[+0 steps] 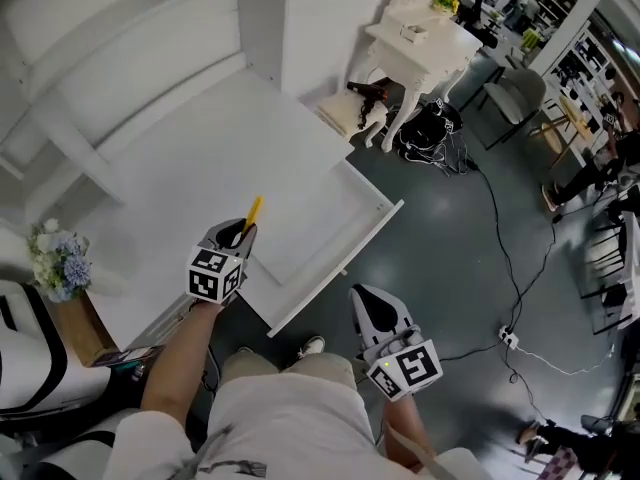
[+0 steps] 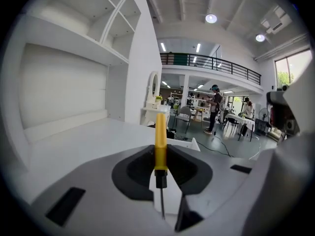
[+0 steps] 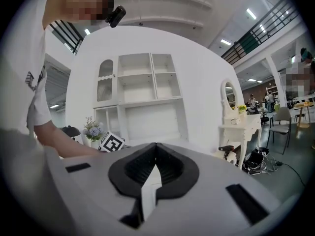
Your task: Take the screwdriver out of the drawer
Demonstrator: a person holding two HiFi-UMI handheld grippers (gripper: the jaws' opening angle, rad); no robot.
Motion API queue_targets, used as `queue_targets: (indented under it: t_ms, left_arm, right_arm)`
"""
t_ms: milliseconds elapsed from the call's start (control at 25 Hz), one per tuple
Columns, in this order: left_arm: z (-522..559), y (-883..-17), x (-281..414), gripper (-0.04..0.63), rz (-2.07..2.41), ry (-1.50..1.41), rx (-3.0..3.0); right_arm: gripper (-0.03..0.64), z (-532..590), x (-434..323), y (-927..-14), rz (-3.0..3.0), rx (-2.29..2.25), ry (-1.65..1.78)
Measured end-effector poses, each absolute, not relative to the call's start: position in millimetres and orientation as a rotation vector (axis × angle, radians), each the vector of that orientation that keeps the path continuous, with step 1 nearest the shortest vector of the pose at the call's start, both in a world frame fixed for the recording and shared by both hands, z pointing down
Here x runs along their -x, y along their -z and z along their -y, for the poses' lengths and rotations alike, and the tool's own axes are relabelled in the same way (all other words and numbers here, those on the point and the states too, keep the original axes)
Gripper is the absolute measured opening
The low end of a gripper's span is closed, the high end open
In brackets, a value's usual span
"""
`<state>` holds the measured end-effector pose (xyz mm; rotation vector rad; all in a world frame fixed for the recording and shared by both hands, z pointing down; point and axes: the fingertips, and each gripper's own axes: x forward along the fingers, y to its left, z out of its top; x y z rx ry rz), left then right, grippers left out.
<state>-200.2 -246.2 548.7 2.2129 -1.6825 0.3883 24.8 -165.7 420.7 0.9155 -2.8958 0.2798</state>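
My left gripper (image 1: 244, 230) is shut on a screwdriver (image 1: 252, 211) with a yellow handle. It holds it in the air over the white desk top (image 1: 190, 148), beside the open white drawer (image 1: 320, 233). In the left gripper view the yellow handle (image 2: 160, 139) sticks out forward past the jaws, and the thin metal shaft (image 2: 162, 200) points back toward the camera. My right gripper (image 1: 368, 308) hangs over the grey floor to the right of the drawer front. Its jaws are shut with nothing between them (image 3: 155, 149).
The drawer's front panel (image 1: 340, 264) juts out toward the person's legs. A vase of pale flowers (image 1: 58, 258) stands at the desk's left end. A small white dressing table (image 1: 420, 48) and cables on the floor (image 1: 500, 258) lie farther back. People stand in the hall behind.
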Motion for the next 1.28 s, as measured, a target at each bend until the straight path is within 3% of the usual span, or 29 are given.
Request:
queue_targets:
  t_ms: [760,1280]
  left_arm:
    - [105.2,-329.0,305.2,0.083,2.175,0.120,-2.326]
    - [22.4,-257.5,323.0,0.083,2.455,0.358,-2.217]
  right_arm:
    - [0.011,155.7,13.3,-339.0,2.977,-1.036,-0.106]
    - [0.011,180.9,-5.6,-312.0,3.032,-1.034,-0.051]
